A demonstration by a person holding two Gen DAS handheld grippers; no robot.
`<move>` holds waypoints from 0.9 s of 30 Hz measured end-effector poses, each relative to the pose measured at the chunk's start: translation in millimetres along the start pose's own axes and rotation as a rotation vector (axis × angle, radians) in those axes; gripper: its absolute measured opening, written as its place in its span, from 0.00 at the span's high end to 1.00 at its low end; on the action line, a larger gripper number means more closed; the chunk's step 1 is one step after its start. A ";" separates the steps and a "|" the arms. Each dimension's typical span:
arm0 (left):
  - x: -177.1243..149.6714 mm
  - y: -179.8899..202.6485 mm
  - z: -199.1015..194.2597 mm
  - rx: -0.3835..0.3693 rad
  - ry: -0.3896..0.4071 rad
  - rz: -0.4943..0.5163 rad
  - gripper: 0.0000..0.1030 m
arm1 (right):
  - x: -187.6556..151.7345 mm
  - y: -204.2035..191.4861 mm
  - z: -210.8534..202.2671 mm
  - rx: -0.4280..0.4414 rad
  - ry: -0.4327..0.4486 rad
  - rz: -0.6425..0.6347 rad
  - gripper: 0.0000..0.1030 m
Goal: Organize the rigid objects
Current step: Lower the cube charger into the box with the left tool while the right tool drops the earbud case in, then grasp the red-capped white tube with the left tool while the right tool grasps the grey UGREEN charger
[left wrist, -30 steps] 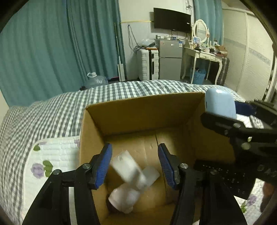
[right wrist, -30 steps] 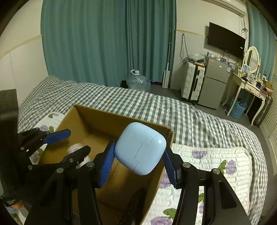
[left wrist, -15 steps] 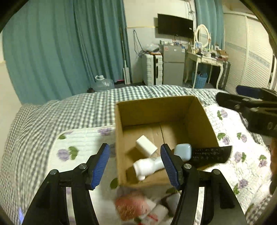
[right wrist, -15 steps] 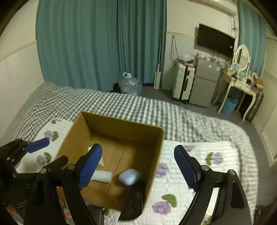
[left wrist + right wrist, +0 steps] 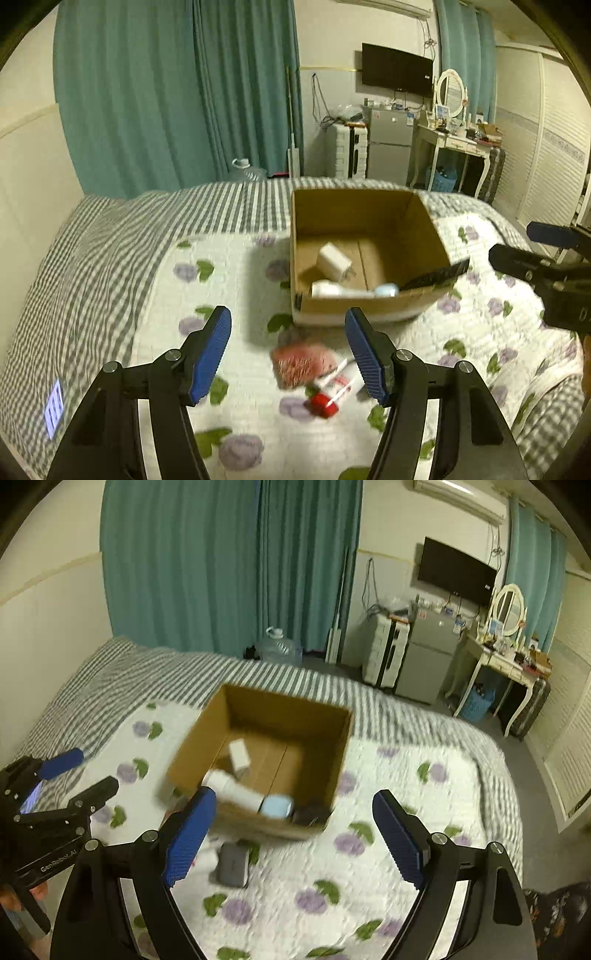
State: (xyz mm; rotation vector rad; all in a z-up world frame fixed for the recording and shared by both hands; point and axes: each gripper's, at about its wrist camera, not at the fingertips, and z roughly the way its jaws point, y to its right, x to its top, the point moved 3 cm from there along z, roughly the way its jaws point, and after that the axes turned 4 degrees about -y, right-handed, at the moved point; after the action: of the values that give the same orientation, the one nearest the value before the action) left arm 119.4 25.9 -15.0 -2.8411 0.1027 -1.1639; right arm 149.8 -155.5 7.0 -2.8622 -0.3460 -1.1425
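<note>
An open cardboard box stands on the bed. In it lie a white charger block, a white bottle, a light blue case and a black remote. My left gripper is open and empty above a pink pack and a red-capped tube. My right gripper is open and empty, pulled back from the box, above a grey case.
The bed has a white flowered quilt over a grey checked sheet. A lit phone lies at the left. Curtains, a water jug, a fridge and a dressing table stand beyond the bed.
My right gripper let go of the light blue case into the box. Both grippers have drawn back and up from the box, so the loose things before it show.
</note>
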 end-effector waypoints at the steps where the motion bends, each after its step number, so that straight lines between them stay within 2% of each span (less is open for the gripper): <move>1: -7.0 -0.7 4.8 0.009 -0.012 0.002 0.35 | -8.6 -5.9 6.4 0.006 -0.013 0.000 0.16; 8: -46.9 -4.3 46.1 0.044 -0.084 0.027 0.35 | -55.1 -41.3 61.1 0.032 -0.094 -0.071 0.16; 11: -55.9 -12.6 59.8 0.037 -0.124 0.004 0.35 | -71.9 -46.0 88.3 0.057 -0.134 -0.069 0.17; 13: -60.1 -17.4 68.3 0.033 -0.150 -0.015 0.35 | -82.3 -44.6 109.0 0.094 -0.174 -0.045 0.25; 17: -61.8 -16.7 81.0 0.030 -0.187 -0.021 0.35 | -99.4 -45.4 144.6 0.147 -0.241 -0.014 0.34; 19: -63.3 -13.2 86.7 0.030 -0.200 -0.010 0.35 | -107.1 -47.3 161.4 0.175 -0.276 -0.001 0.45; 22: -65.5 -9.5 95.6 0.028 -0.221 0.005 0.35 | -110.0 -48.7 170.7 0.208 -0.275 0.018 0.46; 27: -70.5 -5.7 106.9 0.036 -0.263 0.025 0.35 | -108.8 -59.2 176.7 0.151 -0.297 -0.022 0.46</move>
State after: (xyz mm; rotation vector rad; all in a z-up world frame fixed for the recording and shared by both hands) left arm 144.6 42.0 -139.7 -2.9198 0.1000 -0.7690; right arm 179.5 -97.5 -198.7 -2.8954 -0.4548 -0.6578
